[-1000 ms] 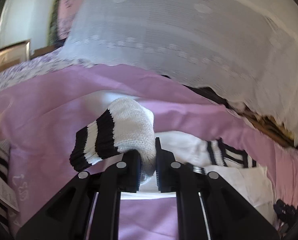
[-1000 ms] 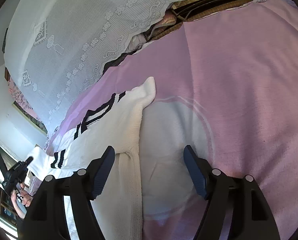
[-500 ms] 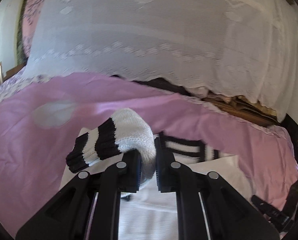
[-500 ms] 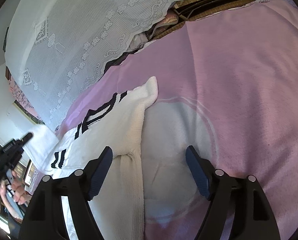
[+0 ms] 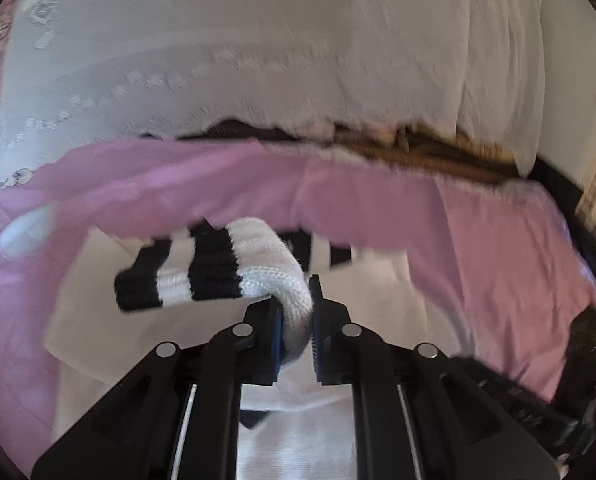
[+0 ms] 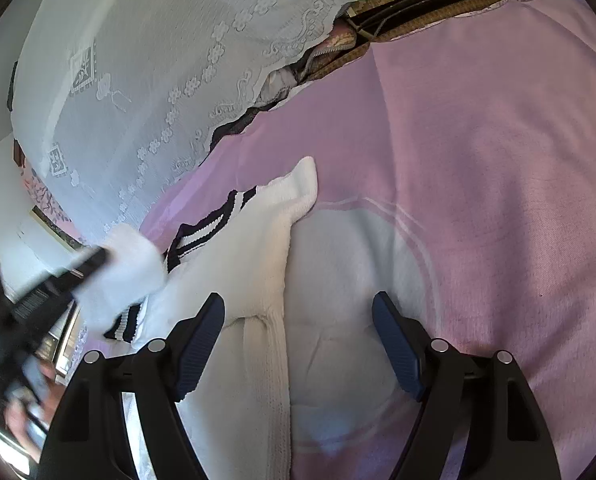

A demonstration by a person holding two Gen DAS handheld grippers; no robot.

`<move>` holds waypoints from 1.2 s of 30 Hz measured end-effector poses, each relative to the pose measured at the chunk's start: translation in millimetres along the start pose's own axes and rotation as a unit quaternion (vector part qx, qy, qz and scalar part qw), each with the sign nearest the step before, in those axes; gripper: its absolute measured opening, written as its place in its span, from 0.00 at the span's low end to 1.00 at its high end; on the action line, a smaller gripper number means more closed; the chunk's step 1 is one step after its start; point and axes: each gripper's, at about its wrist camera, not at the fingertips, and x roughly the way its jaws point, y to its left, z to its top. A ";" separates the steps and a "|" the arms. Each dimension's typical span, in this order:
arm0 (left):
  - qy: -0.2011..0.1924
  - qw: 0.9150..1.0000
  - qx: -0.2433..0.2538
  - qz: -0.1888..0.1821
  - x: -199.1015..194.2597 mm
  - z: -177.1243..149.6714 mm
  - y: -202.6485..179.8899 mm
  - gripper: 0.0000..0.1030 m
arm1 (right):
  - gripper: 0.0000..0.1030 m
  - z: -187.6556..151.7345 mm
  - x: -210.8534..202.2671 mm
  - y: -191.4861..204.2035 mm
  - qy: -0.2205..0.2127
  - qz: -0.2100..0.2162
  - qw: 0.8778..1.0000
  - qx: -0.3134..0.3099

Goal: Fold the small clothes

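A small white knit sweater (image 6: 238,280) with black-striped collar and cuffs lies flat on a pink blanket (image 6: 477,160). My left gripper (image 5: 296,320) is shut on one sleeve (image 5: 266,260), and the black-and-white striped cuff (image 5: 170,280) hangs out to its left above the sweater body (image 5: 377,304). In the right wrist view that left gripper (image 6: 86,264) comes in blurred from the left, carrying the sleeve (image 6: 126,276) over the garment. My right gripper (image 6: 298,320) stands open over the sweater's side seam and the pale circle printed on the blanket, with nothing between its fingers.
A white lace cloth (image 6: 158,80) drapes over something along the far side of the blanket. Brown woven matting (image 6: 417,4) shows beyond the blanket's edge. A hand (image 6: 22,420) holds the left gripper's handle at lower left. Bare pink blanket stretches to the right.
The left gripper has carried the sleeve sideways across the sweater and rolled, so the cuff now hangs more level. The right gripper has stayed put, its jaws a touch wider than a second ago.
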 end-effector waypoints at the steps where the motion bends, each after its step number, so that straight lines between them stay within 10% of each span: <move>1: 0.012 1.000 0.001 0.001 5.7 -6.6 -3.4 0.22 | 0.75 0.8 -0.4 -0.9 0.000 0.002 1.000 0.001; 7: 0.039 0.998 0.051 -0.003 13.8 -41.6 -14.1 0.66 | 0.75 2.2 -1.0 -3.2 -0.003 0.006 1.000 0.008; 17: -0.039 0.995 0.076 0.058 -43.9 -33.3 29.8 0.89 | 0.58 6.5 -16.5 0.5 -0.034 0.008 0.999 0.010; 21: -0.058 0.991 0.057 0.110 -54.6 -28.1 73.2 0.95 | 0.49 4.7 -25.2 34.7 -0.040 0.003 0.996 -0.078; 29: 0.102 0.973 -0.153 0.137 22.2 -46.7 199.0 0.96 | 0.62 -33.2 -6.1 148.5 -0.009 -0.019 0.958 -0.286; 36: 0.098 0.975 -0.117 0.160 24.5 -42.3 184.6 0.96 | 0.67 -58.5 67.8 223.9 0.030 -0.116 0.906 -0.405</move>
